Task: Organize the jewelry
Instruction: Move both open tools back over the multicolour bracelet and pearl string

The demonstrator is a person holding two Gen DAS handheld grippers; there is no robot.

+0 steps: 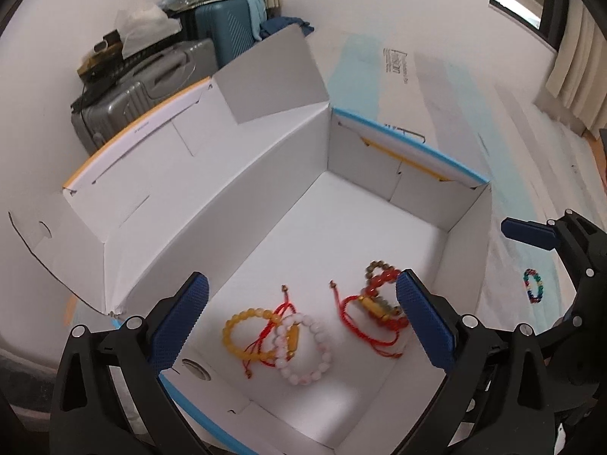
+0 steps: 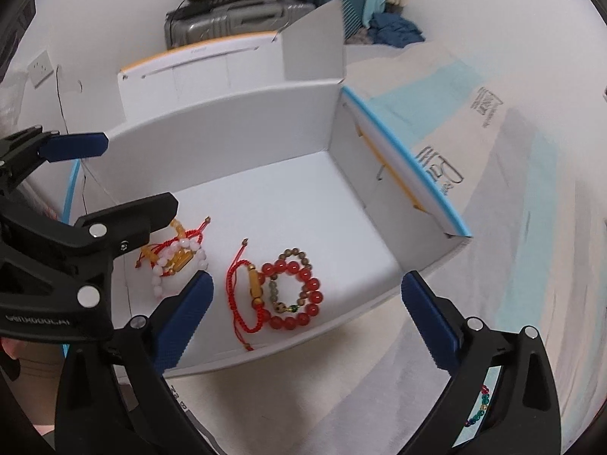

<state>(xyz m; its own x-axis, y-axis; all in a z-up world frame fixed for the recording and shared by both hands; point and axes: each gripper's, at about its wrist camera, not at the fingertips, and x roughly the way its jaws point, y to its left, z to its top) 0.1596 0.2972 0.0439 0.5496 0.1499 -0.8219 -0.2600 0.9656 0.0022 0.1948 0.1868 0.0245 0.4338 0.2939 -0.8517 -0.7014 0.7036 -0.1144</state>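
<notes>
No print is legible; lettering on the bed cover (image 2: 447, 174) is unreadable

Spread left tongs (image 1: 299, 318) hover over bracelets (image 1: 277, 341) in a white box (image 1: 379, 227), seemingly empty.

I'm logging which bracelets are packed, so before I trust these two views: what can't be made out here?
- Yellow bracelet: in the right wrist view, partly hidden behind the left hand-held gripper.
- Multicolored bracelet outside the box: right wrist view shows only a sliver through a gap in the right hand-held gripper; small in the left wrist view.
- Red bracelet: blurred and partly covered by a finger in the left wrist view.
</notes>
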